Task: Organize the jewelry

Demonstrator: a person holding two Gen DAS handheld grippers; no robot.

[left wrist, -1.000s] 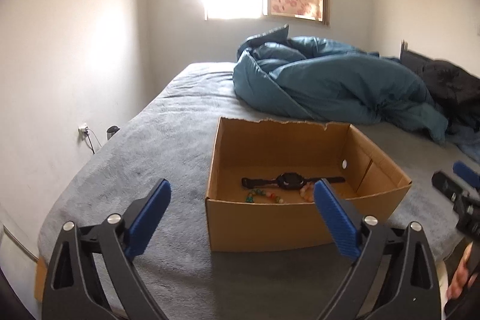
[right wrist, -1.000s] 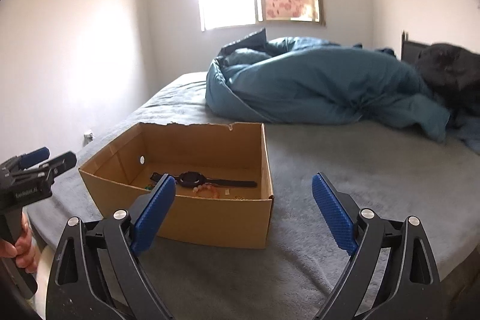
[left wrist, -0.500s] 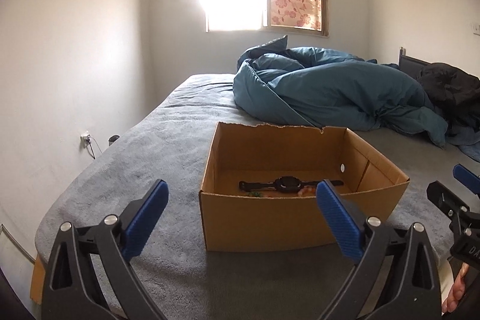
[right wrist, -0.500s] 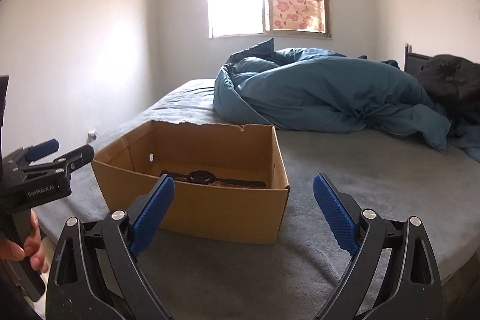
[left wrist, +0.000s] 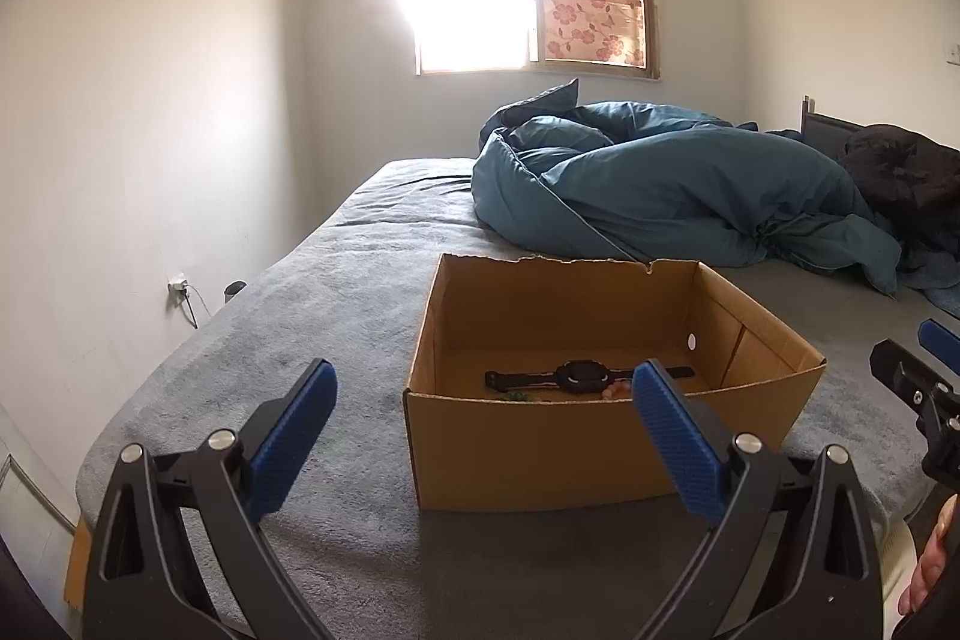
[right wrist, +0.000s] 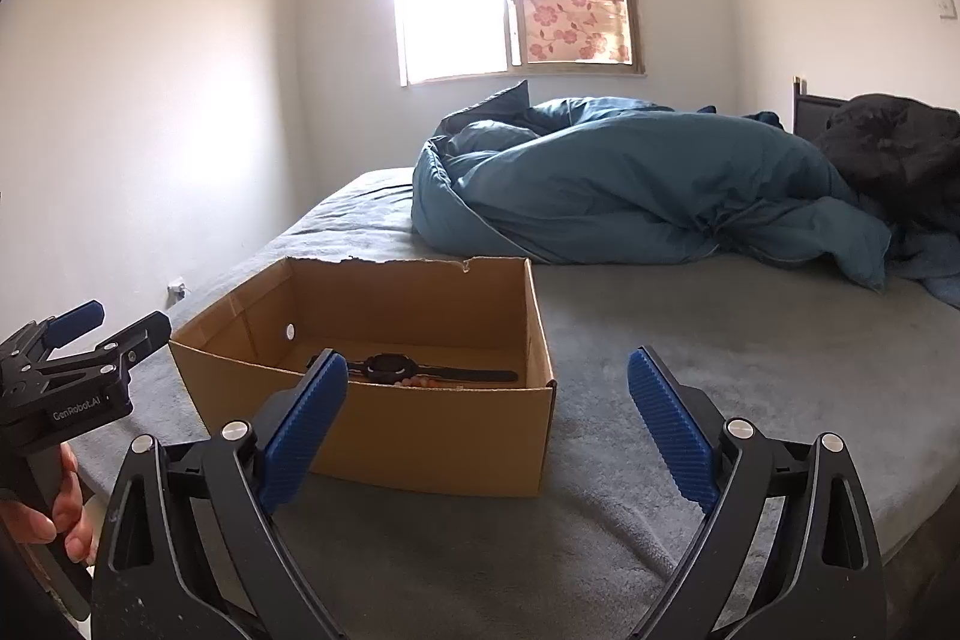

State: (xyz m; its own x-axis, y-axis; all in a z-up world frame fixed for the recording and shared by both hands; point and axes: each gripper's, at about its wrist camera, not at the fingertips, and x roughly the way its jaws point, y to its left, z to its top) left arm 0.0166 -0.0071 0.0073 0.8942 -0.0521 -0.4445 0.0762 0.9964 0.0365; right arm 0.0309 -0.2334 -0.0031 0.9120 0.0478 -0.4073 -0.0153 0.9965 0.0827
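Open cardboard box (left wrist: 606, 451) sits on grey bed (left wrist: 336, 292), near edge. Inside on box floor: black wristwatch (left wrist: 581, 376) lying flat with strap stretched out, pink bead bracelet (left wrist: 621, 390) and green beads (left wrist: 515, 394) just near of it, mostly hidden by the front wall. Left claw (left wrist: 480, 436) spread apart, empty, held near side of box. Right claw (right wrist: 486, 424) also apart, empty, right of box. Teal duvet (right wrist: 630, 184) bunched at far side.
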